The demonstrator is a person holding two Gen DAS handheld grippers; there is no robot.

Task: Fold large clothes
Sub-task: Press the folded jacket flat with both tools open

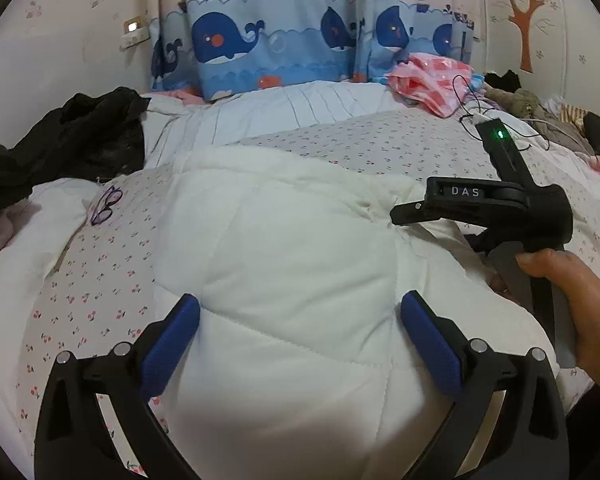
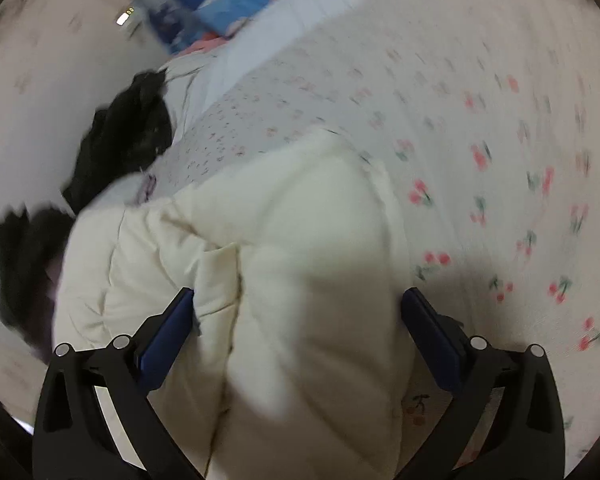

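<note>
A white quilted padded garment (image 1: 284, 248) lies bunched on the cherry-print bedcover (image 1: 380, 140). My left gripper (image 1: 300, 316) hangs just over its near part, blue pads wide apart, open, gripping nothing. In the left wrist view the right gripper (image 1: 404, 214) is seen side-on at the garment's right edge, held by a hand (image 1: 572, 292). The blurred right wrist view shows that right gripper (image 2: 298, 312) open, its fingers standing either side of a thick fold of the garment (image 2: 300, 240). I cannot tell whether its left pad (image 2: 172, 332) touches the cloth.
Black clothes (image 1: 60, 140) are heaped at the bed's left, also in the right wrist view (image 2: 128, 136). Purple glasses (image 1: 106, 204) lie on the cover. A pink checked cloth (image 1: 432, 76), more clothes (image 1: 540, 108) and thin cables lie far right. Whale-print curtains (image 1: 260, 40) hang behind.
</note>
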